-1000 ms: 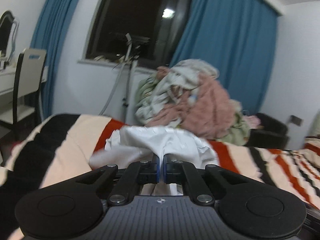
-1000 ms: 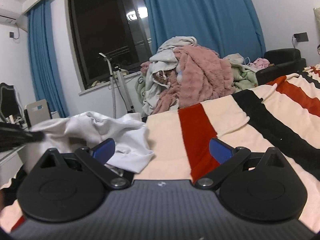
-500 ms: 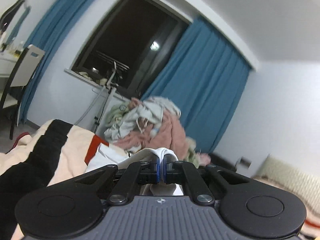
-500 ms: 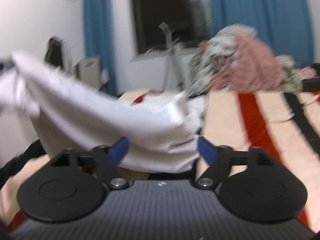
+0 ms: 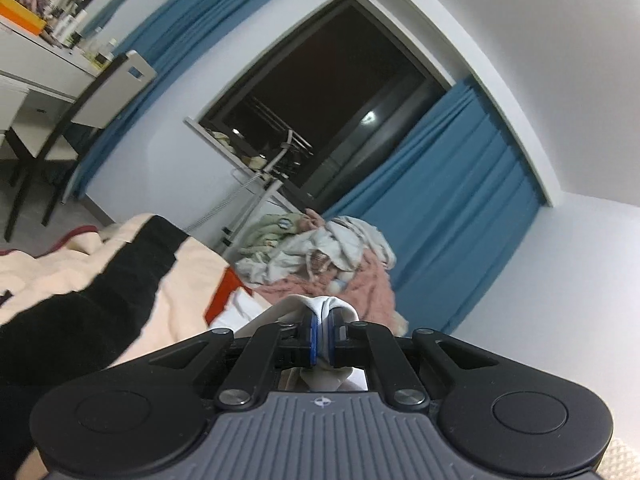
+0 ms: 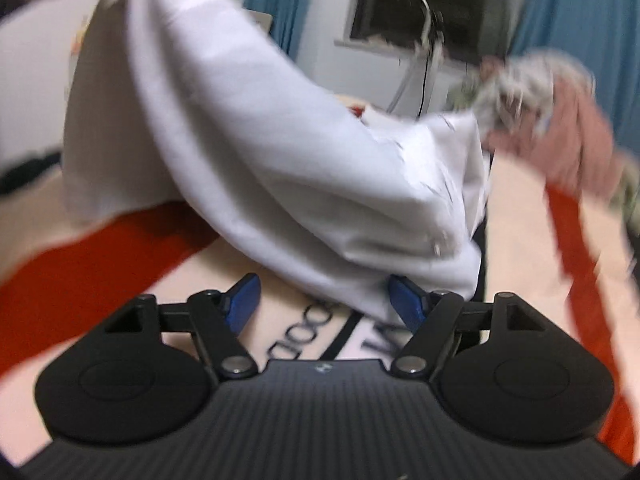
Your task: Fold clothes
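My left gripper (image 5: 325, 330) is shut on a fold of a white garment (image 5: 320, 305) and holds it raised above the striped bed. In the right wrist view the same white garment (image 6: 256, 160) hangs stretched from the upper left down to my right gripper (image 6: 326, 300). My right gripper is open, with its blue fingertips (image 6: 242, 300) on either side of the garment's lower hem, which has black lettering on it. The view is blurred.
A cream, red and black striped blanket (image 5: 120, 280) covers the bed. A heap of pink and pale laundry (image 5: 332, 256) lies at the far side by blue curtains (image 5: 448, 216). A chair (image 5: 80, 112) and desk stand at the left.
My left gripper has lifted the white garment and tilted upward. The garment has been pulled off the bed and now hangs over my right gripper, which has moved in under its hem.
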Demonstrator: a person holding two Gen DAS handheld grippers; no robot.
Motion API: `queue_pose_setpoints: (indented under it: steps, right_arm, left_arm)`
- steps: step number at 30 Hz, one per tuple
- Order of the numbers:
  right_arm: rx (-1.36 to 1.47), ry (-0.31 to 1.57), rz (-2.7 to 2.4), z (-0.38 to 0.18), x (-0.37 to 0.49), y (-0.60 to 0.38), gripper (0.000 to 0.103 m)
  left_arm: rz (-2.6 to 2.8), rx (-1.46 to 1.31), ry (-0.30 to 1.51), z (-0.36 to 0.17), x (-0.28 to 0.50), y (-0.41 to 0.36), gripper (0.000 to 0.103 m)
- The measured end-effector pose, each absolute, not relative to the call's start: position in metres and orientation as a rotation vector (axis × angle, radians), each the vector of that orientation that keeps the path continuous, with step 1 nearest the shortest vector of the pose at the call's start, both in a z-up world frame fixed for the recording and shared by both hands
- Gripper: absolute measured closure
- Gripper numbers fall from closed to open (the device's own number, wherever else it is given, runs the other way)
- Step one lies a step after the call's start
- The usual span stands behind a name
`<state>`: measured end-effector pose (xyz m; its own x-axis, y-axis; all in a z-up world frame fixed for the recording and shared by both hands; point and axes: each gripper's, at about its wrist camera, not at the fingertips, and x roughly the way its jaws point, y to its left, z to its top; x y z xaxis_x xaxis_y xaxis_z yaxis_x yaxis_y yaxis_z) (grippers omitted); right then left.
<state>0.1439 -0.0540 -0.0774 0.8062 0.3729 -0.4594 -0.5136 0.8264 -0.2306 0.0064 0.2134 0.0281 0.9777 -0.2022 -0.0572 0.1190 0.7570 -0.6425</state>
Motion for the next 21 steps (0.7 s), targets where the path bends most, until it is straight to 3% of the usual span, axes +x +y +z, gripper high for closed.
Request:
queue_pose_setpoints:
  steps: [2,3,4,10,16,21]
  right_arm:
    - [-0.404,0.366,0.473,-0.078,0.140,-0.051,0.056]
    - [-0.409,0.344,0.461,-0.075,0.139,-0.052,0.078]
    - [-0.394,0.322,0.447,-0.069,0.137,-0.055,0.089]
    - [-0.259,0.198,0.385,-0.022,0.107,-0.094,0.096]
    - [-0.082,0.072,0.329,0.033,0.050,-0.165,0.097]
    - [0.063,0.166,0.274,0.033,0.068,-0.201,0.097]
  left_arm:
    - [-0.153,-0.698,0.132,0.026,0.007,0.217,0.098]
    - [-0.149,-0.698,0.133,0.026,0.005,0.217,0.098]
    - [-0.148,-0.698,0.133,0.027,0.003,0.216,0.098]
    - [-0.141,-0.696,0.133,0.034,-0.011,0.211,0.098]
    - [-0.220,-0.612,0.189,0.042,-0.025,0.188,0.097]
    - [-0.313,-0.511,0.295,0.037,-0.008,0.160,0.096]
